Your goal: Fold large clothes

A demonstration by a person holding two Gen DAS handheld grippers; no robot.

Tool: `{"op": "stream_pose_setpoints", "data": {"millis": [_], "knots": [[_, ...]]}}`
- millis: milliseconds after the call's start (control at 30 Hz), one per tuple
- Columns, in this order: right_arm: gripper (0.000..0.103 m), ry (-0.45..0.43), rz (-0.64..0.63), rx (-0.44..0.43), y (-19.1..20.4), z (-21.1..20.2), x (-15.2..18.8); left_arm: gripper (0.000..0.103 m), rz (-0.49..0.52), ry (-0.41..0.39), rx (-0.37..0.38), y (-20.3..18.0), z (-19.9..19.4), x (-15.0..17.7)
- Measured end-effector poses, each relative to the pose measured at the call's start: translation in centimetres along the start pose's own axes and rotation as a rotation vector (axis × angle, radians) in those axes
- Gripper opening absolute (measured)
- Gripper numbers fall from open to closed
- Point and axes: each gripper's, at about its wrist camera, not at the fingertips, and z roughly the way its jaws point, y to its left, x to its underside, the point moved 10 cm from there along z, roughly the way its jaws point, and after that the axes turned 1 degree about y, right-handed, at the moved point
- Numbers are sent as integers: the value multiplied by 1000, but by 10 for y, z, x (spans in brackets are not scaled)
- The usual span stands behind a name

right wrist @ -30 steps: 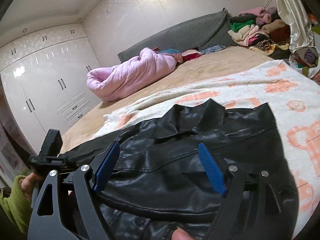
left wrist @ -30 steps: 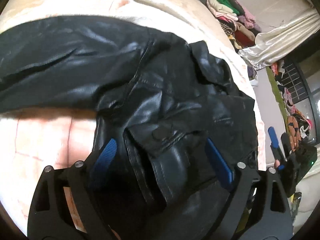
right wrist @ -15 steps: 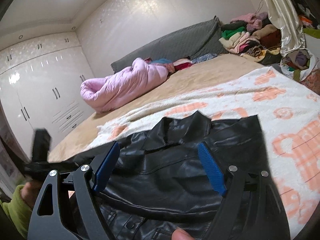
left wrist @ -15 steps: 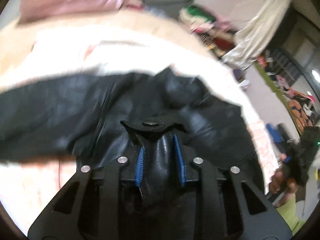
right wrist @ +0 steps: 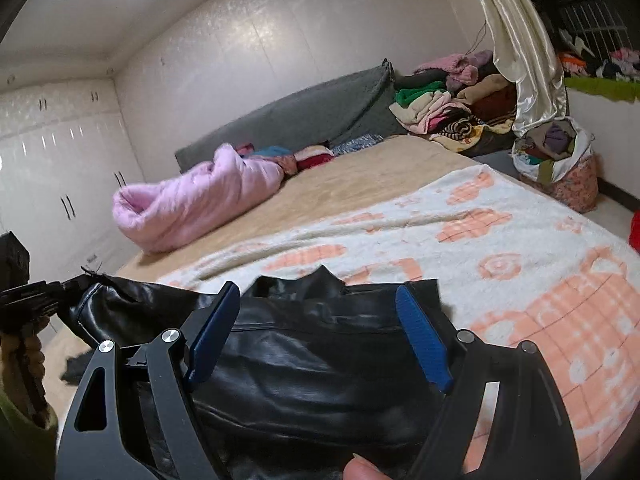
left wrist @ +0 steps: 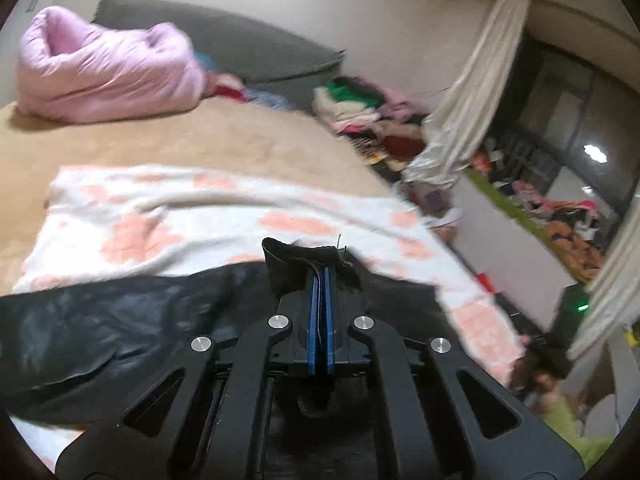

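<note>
While my left gripper (left wrist: 319, 280) is clamped on a corner of the jacket (right wrist: 320, 360), its two blue pads pressed together with only a thin black edge between them, my right gripper (right wrist: 320, 344) hangs over the body of the garment with its fingers (right wrist: 420, 336) spread wide and nothing between them. One jacket is all I am working with: black, glossy, leather-like, lying on the blanket (right wrist: 500, 248) at the near edge of the bed (right wrist: 360, 176), with the pinched corner raised off the surface and the rest draped flat. I judge it heavy for its size and fairly stiff, so it should hold a crease line but resist sharp folds and tend to spring open. That shiny face looks slippery, so a shallow pinch could slide off under the weight. I would take it at seams, hems or the collar, where the material is doubled and gives the pads something to bite. My right gripper would do best on the opposite hem or shoulder seam, so the load is shared and the panel comes up level. Counting what else is about: one pink quilt (right wrist: 200, 200) rolled near the headboard (right wrist: 304, 116), one heap of mixed clothes (right wrist: 452, 104) beyond the far corner, one full bag (right wrist: 560, 172) on the floor, and one curtain (right wrist: 516, 40) hanging above it.
</note>
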Motion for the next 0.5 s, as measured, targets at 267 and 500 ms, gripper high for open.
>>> {"op": "stream_pose_setpoints", "data": {"millis": [267, 500], "knots": [[70, 156, -85, 81, -7, 39, 34, 0, -69, 219, -156, 73, 48, 77], [64, 360, -157, 208, -28, 82, 77, 2, -117, 300, -191, 96, 51, 108]]}}
